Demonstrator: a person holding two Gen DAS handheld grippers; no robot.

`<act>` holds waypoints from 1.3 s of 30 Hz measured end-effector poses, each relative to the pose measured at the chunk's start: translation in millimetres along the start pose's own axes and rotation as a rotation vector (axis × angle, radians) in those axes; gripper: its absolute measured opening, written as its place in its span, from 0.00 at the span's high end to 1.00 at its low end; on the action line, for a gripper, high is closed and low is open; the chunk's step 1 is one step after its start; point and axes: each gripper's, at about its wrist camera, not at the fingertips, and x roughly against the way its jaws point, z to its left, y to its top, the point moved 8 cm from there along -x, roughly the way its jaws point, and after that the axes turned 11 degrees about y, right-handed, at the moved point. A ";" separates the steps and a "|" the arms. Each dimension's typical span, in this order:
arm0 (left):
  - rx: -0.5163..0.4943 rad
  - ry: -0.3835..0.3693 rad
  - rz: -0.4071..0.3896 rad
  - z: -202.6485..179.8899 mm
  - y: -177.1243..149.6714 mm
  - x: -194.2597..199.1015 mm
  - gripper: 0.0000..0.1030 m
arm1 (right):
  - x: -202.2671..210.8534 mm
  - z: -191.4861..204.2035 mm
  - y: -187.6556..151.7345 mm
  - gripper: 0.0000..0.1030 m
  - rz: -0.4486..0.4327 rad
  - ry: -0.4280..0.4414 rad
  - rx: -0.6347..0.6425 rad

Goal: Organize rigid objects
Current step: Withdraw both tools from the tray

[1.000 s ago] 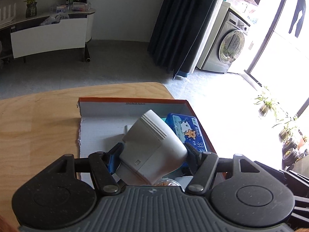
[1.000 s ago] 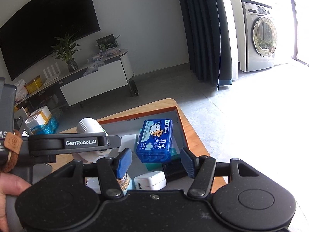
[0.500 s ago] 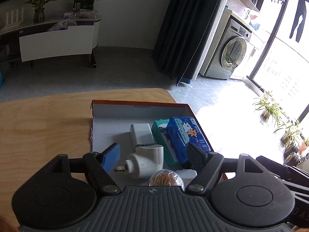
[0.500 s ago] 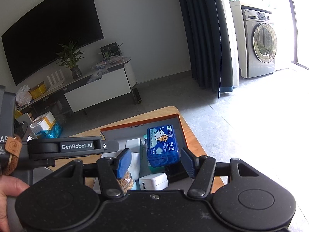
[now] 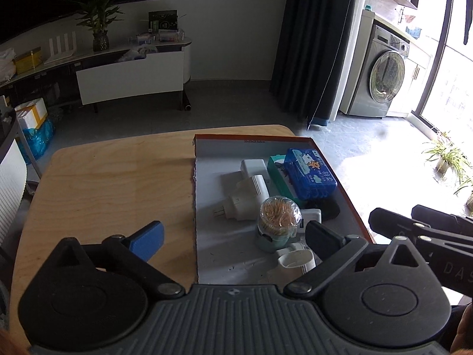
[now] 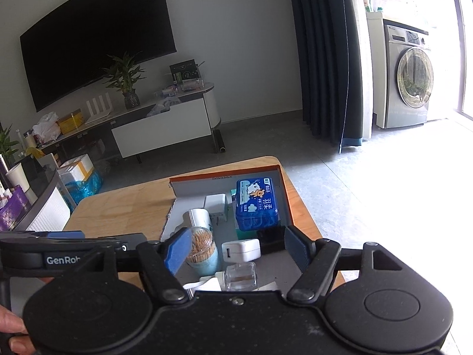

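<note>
An orange-edged shallow box [image 5: 207,153] lies on the wooden table [image 5: 118,177]. In it lie a white plug adapter [image 5: 245,198], a toothpick jar [image 5: 278,222], a blue tissue pack [image 5: 310,174], a green carton [image 5: 276,171] and a small white USB charger [image 6: 241,250]. My left gripper [image 5: 235,238] hovers over the box's near left edge, its jaws opening wide with nothing between them. My right gripper [image 6: 236,247] hangs above the box's near end, jaws opening. The jar, the charger and a small glass bottle [image 6: 239,276] lie below it, untouched.
A second white charger [image 5: 252,165] and a black block [image 5: 331,210] also lie in the box. A white cap [image 5: 295,261] sits at its near end. The table's edge [image 6: 304,207] drops to the floor right of the box. A hand [image 6: 11,334] holds the left gripper's handle.
The left gripper has let go of the white plug adapter, which now lies in the box, then backed away with jaws spread wide. The right gripper has also drawn back and opened.
</note>
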 end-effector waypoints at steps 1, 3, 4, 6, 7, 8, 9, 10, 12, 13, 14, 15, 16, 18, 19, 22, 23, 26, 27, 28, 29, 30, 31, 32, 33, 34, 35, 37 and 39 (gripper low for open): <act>0.002 0.004 0.001 0.6 -4.8 2.8 0.00 | 3.2 0.5 -2.2 0.18 -0.003 0.004 -0.002; 0.005 0.008 0.010 1.1 -12.2 5.0 0.00 | 9.8 -0.2 -6.7 0.16 -0.013 0.015 -0.013; 0.003 0.013 0.014 1.1 -15.9 5.6 0.00 | 12.0 -1.4 -9.1 0.16 -0.014 0.012 -0.016; 0.000 0.027 0.020 0.2 -24.3 8.3 0.00 | 15.8 -2.5 -17.7 0.15 -0.004 0.000 -0.012; 0.000 0.028 0.021 -0.1 -29.1 9.7 0.00 | 17.1 -3.3 -21.2 0.15 0.002 -0.005 -0.007; 0.001 0.028 0.024 -0.6 -34.0 10.5 0.00 | 18.4 -4.2 -25.5 0.15 0.009 -0.010 -0.002; 0.001 0.031 0.028 -0.9 -37.9 10.6 0.00 | 20.0 -4.9 -29.7 0.15 0.014 -0.015 0.002; 0.000 0.037 0.033 -1.4 -42.4 11.0 0.00 | 21.4 -6.2 -33.3 0.15 0.017 -0.020 0.004; -0.006 0.049 0.035 -1.7 -48.0 11.2 0.00 | 23.4 -8.8 -39.5 0.14 0.025 -0.022 0.003; -0.005 0.055 0.035 -1.9 -51.8 12.3 0.00 | 24.0 -9.1 -42.0 0.14 0.026 -0.015 0.003; -0.005 0.057 0.036 -1.8 -54.1 13.2 0.00 | 24.4 -9.6 -44.3 0.14 0.030 -0.011 0.003; -0.007 0.061 0.036 -1.8 -56.7 14.1 0.00 | 23.9 -9.7 -47.2 0.14 0.040 -0.012 0.005; -0.011 0.065 0.036 -1.8 -58.6 14.3 0.00 | 23.1 -9.0 -50.3 0.14 0.051 -0.013 0.011; -0.012 0.071 0.038 -2.2 -62.9 15.3 0.00 | 23.1 -6.3 -57.5 0.14 0.062 -0.013 0.032; -0.012 0.082 0.041 -1.6 -65.0 15.2 0.00 | 22.5 -4.8 -60.3 0.13 0.066 -0.014 0.044; -0.006 0.092 0.042 -1.1 -69.7 15.4 0.00 | 20.9 -3.1 -65.8 0.11 0.074 -0.029 0.075; 0.001 0.089 0.044 -1.2 -71.6 15.5 0.00 | 20.6 -3.9 -66.7 0.11 0.075 -0.035 0.076; 0.006 0.094 0.045 -2.0 -75.2 15.9 0.00 | 19.9 -7.6 -68.9 0.10 0.084 -0.040 0.066; 0.003 0.097 0.046 -2.8 -75.9 15.4 0.00 | 19.9 -8.6 -69.8 0.10 0.088 -0.042 0.066; 0.003 0.102 0.047 -3.2 -76.7 14.8 0.00 | 20.1 -8.8 -71.0 0.10 0.093 -0.043 0.071; 0.004 0.103 0.047 -3.4 -77.3 14.6 0.00 | 19.9 -9.3 -72.0 0.10 0.098 -0.047 0.075; 0.006 0.101 0.049 -4.0 -78.0 14.2 0.00 | 20.1 -10.1 -72.8 0.09 0.100 -0.051 0.073; 0.009 0.097 0.053 -4.6 -78.7 13.7 0.00 | 20.1 -10.9 -73.3 0.05 0.101 -0.053 0.069; 0.009 0.096 0.056 -5.0 -79.3 13.4 0.00 | 20.3 -11.6 -73.8 0.04 0.101 -0.049 0.063; 0.006 0.096 0.058 -5.4 -79.9 13.2 0.00 | 20.0 -11.7 -73.9 0.04 0.102 -0.042 0.055; 0.004 0.098 0.060 -6.2 -80.4 12.5 0.00 | 20.3 -11.2 -73.5 0.03 0.104 -0.036 0.051; 0.001 0.099 0.062 -6.8 -80.4 11.9 0.00 | 20.4 -10.8 -73.4 0.03 0.105 -0.032 0.050; 0.000 0.101 0.063 -7.4 -81.0 11.9 0.00 | 21.0 -9.4 -73.2 0.03 0.103 -0.030 0.055; 0.000 0.101 0.065 -7.5 -81.5 12.0 0.00 | 21.2 -9.0 -73.1 0.03 0.103 -0.031 0.060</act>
